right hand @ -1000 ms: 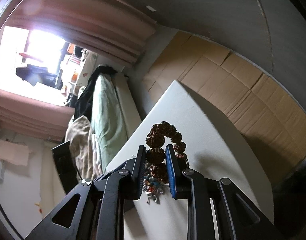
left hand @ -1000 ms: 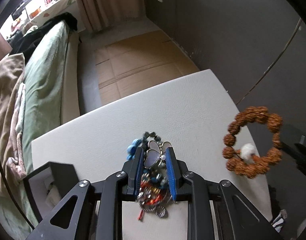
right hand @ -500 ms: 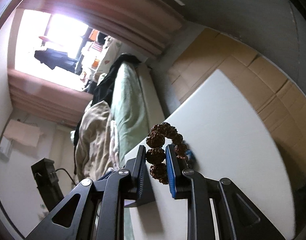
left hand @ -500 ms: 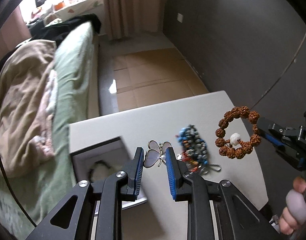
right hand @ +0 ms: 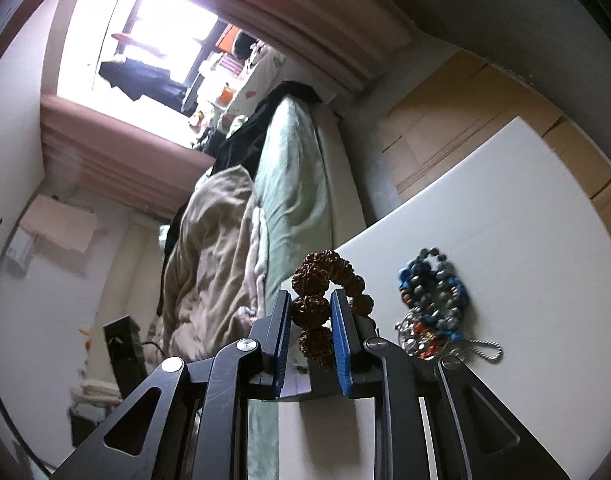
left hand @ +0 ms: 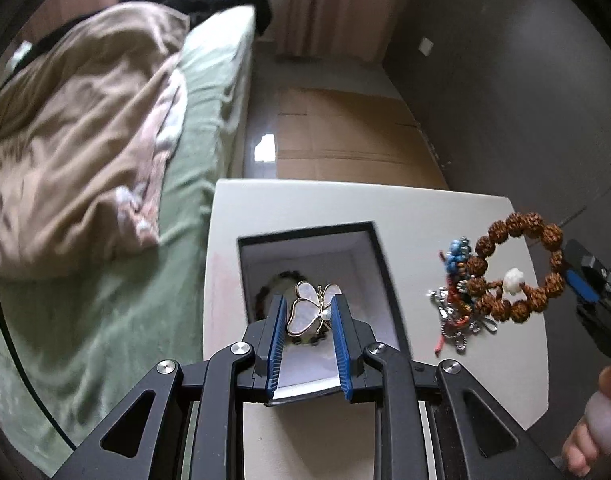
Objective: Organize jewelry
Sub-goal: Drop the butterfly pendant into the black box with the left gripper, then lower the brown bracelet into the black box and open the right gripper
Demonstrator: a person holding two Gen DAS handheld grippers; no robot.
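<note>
My left gripper (left hand: 307, 312) is shut on a white butterfly brooch (left hand: 310, 312) and holds it over the open black jewelry box (left hand: 379, 260) with a white lining, where a dark bead bracelet (left hand: 265, 288) lies. My right gripper (right hand: 311, 312) is shut on a brown seed-bead bracelet (right hand: 313, 304); it also shows in the left wrist view (left hand: 517, 268), held in the air at the right. A heap of blue, silver and red jewelry (left hand: 455, 300) lies on the white table (left hand: 305, 204), also seen in the right wrist view (right hand: 433, 300).
A bed with a green sheet (left hand: 117, 312) and a beige blanket (left hand: 77, 136) stands left of the table. Flattened cardboard (left hand: 345, 132) covers the floor beyond the table. A dark wall (left hand: 525, 100) runs along the right. The table's right edge (left hand: 545, 360) is close to the heap.
My left gripper lifted the butterfly brooch off the heap and carried it left, over the open box. My right gripper kept the brown bracelet raised and swung left with it.
</note>
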